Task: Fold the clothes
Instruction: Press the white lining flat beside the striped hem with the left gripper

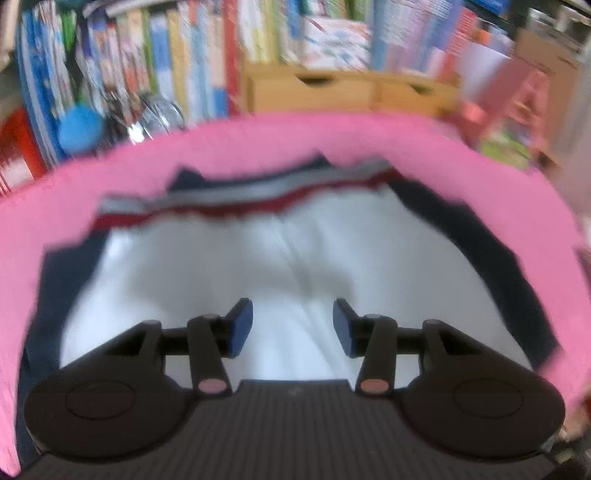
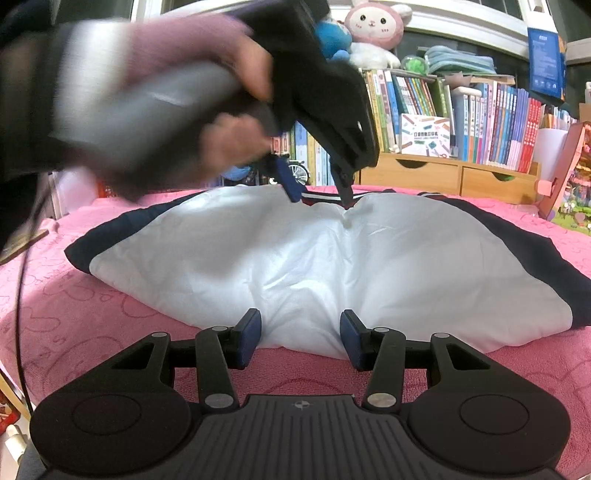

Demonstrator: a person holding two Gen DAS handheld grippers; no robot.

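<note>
A white garment (image 2: 258, 251) with navy side panels and a red and grey striped band lies spread on a pink cloth (image 2: 92, 314). In the right wrist view, my right gripper (image 2: 300, 339) sits low at the garment's near edge. Its jaws are apart and the white hem lies loose between them. A hand holds my left gripper (image 2: 320, 197) over the far striped edge, tips pointing down, jaws apart. The left wrist view is blurred. There my left gripper (image 1: 293, 328) hangs open above the white garment (image 1: 295, 251), with nothing pinched.
Behind the pink cloth (image 1: 480, 177) stand rows of books (image 2: 498, 122) and a wooden drawer box (image 2: 443, 173). A plush rabbit (image 2: 373, 26) sits on top. A black cable (image 2: 18, 295) hangs at the left. A pink toy house (image 2: 569, 177) stands at the right.
</note>
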